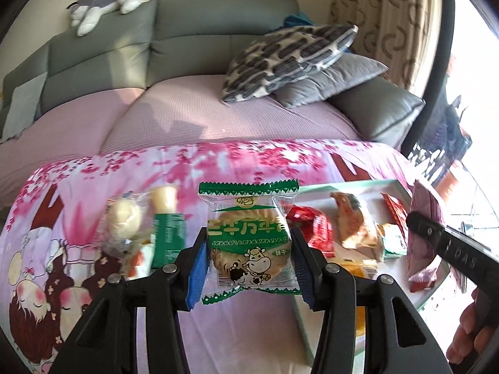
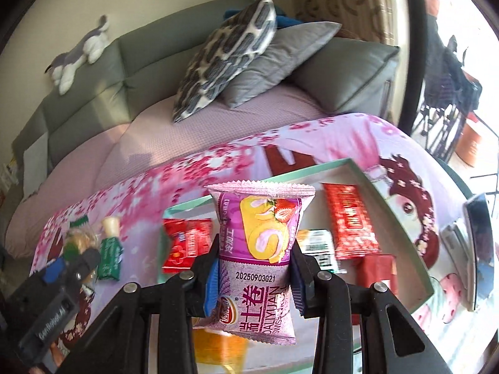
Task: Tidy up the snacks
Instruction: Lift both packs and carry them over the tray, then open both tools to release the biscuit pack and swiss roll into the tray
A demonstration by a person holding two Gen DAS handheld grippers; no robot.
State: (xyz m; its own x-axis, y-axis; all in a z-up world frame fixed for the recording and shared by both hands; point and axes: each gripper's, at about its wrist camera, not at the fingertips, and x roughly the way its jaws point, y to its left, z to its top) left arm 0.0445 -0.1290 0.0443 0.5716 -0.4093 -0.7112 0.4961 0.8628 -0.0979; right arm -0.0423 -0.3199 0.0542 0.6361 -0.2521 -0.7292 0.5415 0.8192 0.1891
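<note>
My left gripper (image 1: 249, 265) is shut on a green-and-clear biscuit packet with a cow picture (image 1: 249, 237), held above the pink tablecloth just left of the tray. My right gripper (image 2: 254, 275) is shut on a purple Swiss roll packet (image 2: 260, 249), held above the pale green tray (image 2: 402, 218). The right gripper and its purple packet also show in the left wrist view (image 1: 424, 237), over the tray's right part. The tray (image 1: 402, 187) holds red packets (image 2: 349, 218), an orange packet (image 1: 355, 224) and other snacks.
Loose snacks lie left of the tray: a clear bag with a round cake (image 1: 124, 221), a green packet (image 1: 168, 237), a small jelly cup (image 1: 163, 198). A phone (image 2: 480, 249) lies right of the tray. A sofa with cushions (image 1: 287, 59) stands behind the table.
</note>
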